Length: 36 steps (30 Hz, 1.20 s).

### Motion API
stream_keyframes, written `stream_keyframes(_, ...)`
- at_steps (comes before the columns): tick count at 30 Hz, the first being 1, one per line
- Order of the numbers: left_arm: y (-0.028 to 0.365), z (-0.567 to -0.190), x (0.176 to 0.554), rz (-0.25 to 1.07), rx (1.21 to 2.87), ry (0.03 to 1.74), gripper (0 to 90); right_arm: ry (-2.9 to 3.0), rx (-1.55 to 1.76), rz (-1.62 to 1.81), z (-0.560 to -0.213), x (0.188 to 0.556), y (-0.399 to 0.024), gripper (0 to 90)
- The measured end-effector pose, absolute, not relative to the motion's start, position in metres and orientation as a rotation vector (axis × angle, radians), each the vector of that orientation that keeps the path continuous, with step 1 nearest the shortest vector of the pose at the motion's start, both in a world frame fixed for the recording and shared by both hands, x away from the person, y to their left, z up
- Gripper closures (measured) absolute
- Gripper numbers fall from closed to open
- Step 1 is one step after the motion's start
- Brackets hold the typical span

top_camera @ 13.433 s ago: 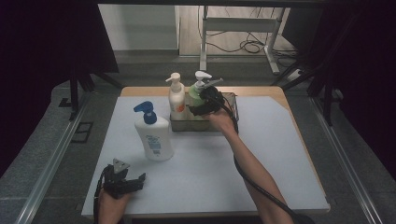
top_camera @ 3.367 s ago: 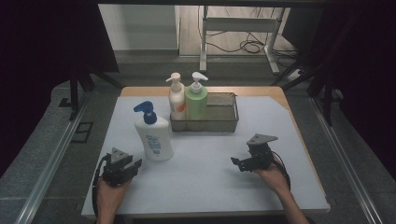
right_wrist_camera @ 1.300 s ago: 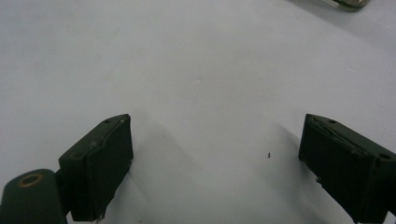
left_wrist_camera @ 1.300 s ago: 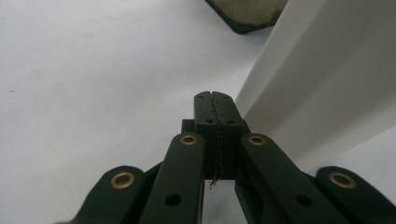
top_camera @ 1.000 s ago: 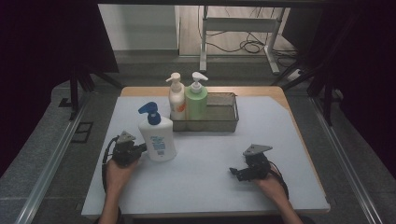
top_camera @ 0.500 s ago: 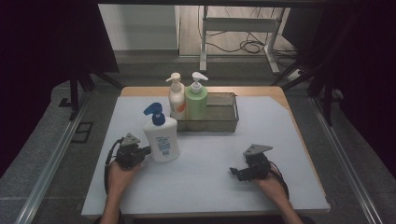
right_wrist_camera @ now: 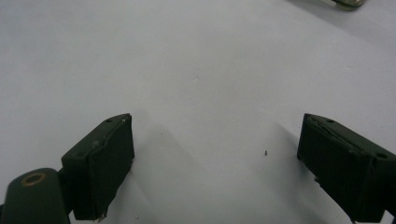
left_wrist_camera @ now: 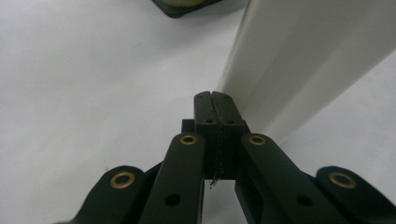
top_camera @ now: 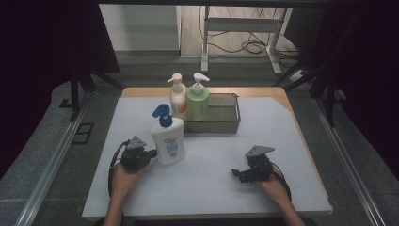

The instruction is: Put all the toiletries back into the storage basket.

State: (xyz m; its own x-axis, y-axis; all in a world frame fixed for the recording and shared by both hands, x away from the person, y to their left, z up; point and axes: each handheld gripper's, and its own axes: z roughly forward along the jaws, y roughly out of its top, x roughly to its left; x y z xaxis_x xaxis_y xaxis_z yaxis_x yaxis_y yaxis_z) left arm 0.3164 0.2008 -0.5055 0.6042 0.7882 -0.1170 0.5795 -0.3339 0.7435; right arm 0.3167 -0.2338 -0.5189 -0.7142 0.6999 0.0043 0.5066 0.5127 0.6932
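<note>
Wire basket (top_camera: 226, 123): at the far middle of the counter (top_camera: 211, 179); holds two pump bottles at its left end, rest of it looks bare, though the mesh hides the floor.
Cream bottle (top_camera: 177, 96): upright in the basket, leftmost.
Green bottle (top_camera: 197, 101): upright in the basket, touching the cream one on its right.
White bottle, blue pump (top_camera: 167, 140): outside the basket, on the counter just in front of its left end, leaning slightly.
Left gripper (top_camera: 149, 154): fingers (left_wrist_camera: 215, 121) clenched together, tips against the white bottle's side, nothing between them.
Right gripper (top_camera: 236, 173): resting on the counter, fingers (right_wrist_camera: 100, 161) released and wide, bare counter between.
Change vs. a second ago: white bottle sits further right, nearer the basket; left gripper came with it; right gripper unmoved.
</note>
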Motion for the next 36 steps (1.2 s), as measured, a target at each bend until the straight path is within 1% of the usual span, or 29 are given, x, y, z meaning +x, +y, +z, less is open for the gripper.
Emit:
stream_keyframes(21,0.174,-0.507,0.311,0.298,2.121,0.995,89.2,2.479,1.017,1.004,-0.519,0.316,-0.234,10.9)
stream_keyframes(36,0.164,-0.510,0.301,0.251,2.140,0.983,89.2,2.479,1.017,1.003,-0.519,0.316,-0.234,11.1)
